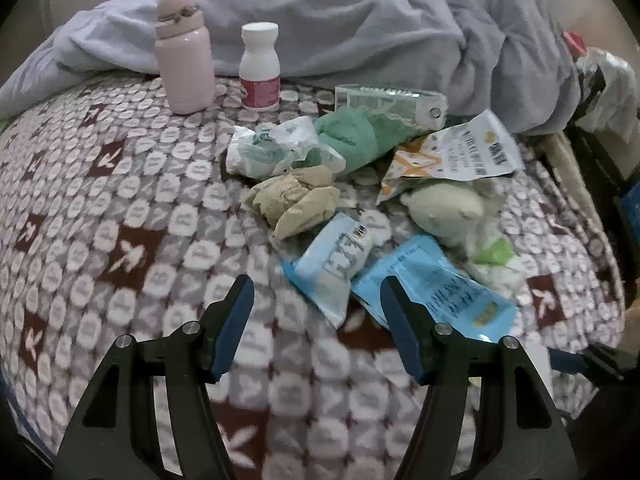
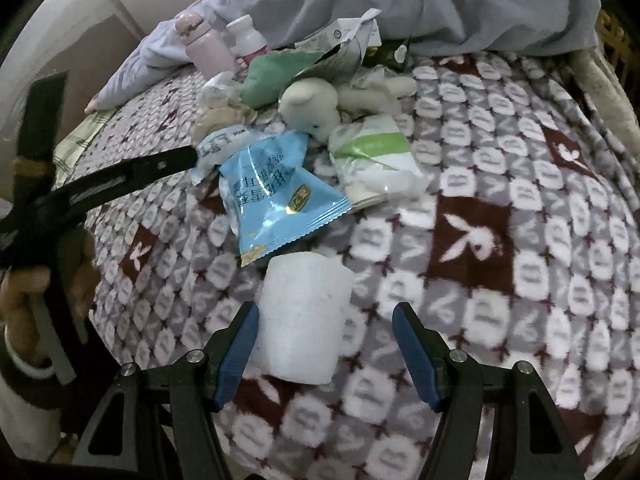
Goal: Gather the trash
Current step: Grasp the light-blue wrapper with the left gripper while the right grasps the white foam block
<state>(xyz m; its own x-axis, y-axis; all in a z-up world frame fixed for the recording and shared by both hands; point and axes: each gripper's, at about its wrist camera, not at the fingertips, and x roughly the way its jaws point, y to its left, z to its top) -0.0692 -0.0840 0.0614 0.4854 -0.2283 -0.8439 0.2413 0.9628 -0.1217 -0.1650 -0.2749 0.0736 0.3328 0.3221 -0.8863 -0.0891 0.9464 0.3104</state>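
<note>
Trash lies on a patterned bed blanket (image 1: 120, 216). In the left wrist view I see two blue wrappers (image 1: 436, 292) (image 1: 336, 260), crumpled brown paper (image 1: 296, 196), a white-orange snack bag (image 1: 452, 152) and a crumpled white-green bag (image 1: 272, 148). My left gripper (image 1: 316, 292) is open, just short of the blue wrappers. In the right wrist view a white cup (image 2: 304, 316) lies on its side between the open fingers of my right gripper (image 2: 324, 320). Beyond it lie a blue wrapper (image 2: 276, 192) and a white-green packet (image 2: 372, 156).
A pink bottle (image 1: 184, 52) and a white pill bottle (image 1: 260, 68) stand at the back. A green cloth (image 1: 356, 136), a plush bear (image 2: 308, 100) and a grey duvet (image 1: 360, 20) lie nearby. The left gripper's arm (image 2: 120, 180) crosses the right wrist view.
</note>
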